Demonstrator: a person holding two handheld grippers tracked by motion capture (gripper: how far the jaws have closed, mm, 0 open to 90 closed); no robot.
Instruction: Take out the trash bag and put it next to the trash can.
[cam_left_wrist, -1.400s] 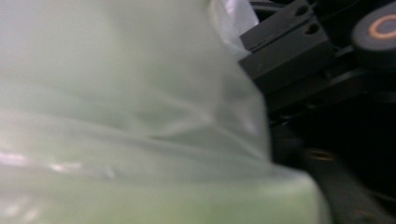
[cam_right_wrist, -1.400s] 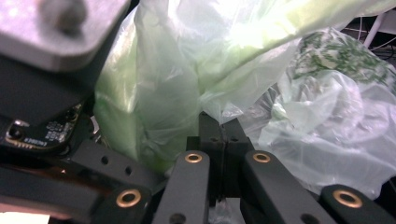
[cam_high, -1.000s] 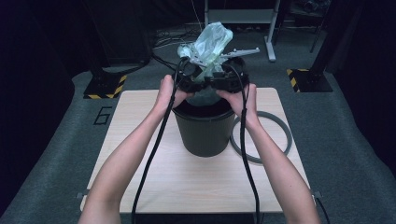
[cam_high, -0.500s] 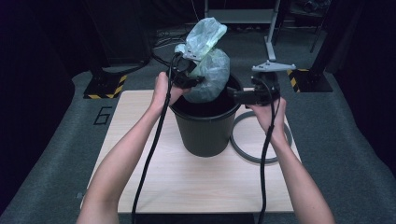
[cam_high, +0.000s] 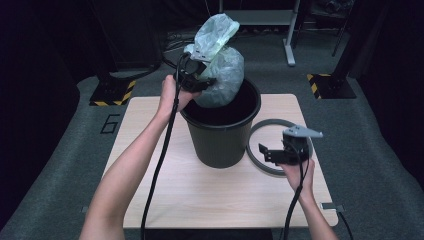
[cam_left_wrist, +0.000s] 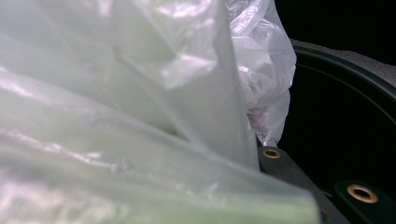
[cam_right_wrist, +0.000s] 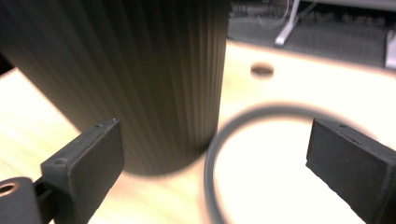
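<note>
**A:** Left gripper (cam_high: 192, 75) clamped tight on the bag (cam_high: 216, 62), up near the gathered neck. Nothing but crumpled pale-green plastic (cam_left_wrist: 140, 107) across the left gripper view, with a bit of black jaw poking out underneath at the lower right.

**B:** And where's the bag sitting, in the bin or out?

**A:** Half and half. Held up over the bin (cam_high: 222, 137), bottom of it dipping just inside the rim on the left side, top sticking well above. Dark inside of the bin (cam_left_wrist: 345, 116) right past the plastic in the left gripper view too.

**B:** Right one doing anything?

**A:** Right gripper (cam_high: 272, 152) spread wide, jaws just been opening, nothing between them. Hanging low to the right of the bin, over the near side of the ring (cam_high: 260, 162) lying flat on the table (cam_high: 210, 200). Pointing toward the bin.

**B:** Touching the ring?

**A:** Can't tell from above. In the right gripper view, both pads apart with the ribbed bin wall (cam_right_wrist: 140, 79) ahead on the left and the ring (cam_right_wrist: 212, 149) curving between them on the tabletop. Pretty blurry, though.

**B:** Ring against the bin?

**A:** Just beside its base, looks about touching.
</note>
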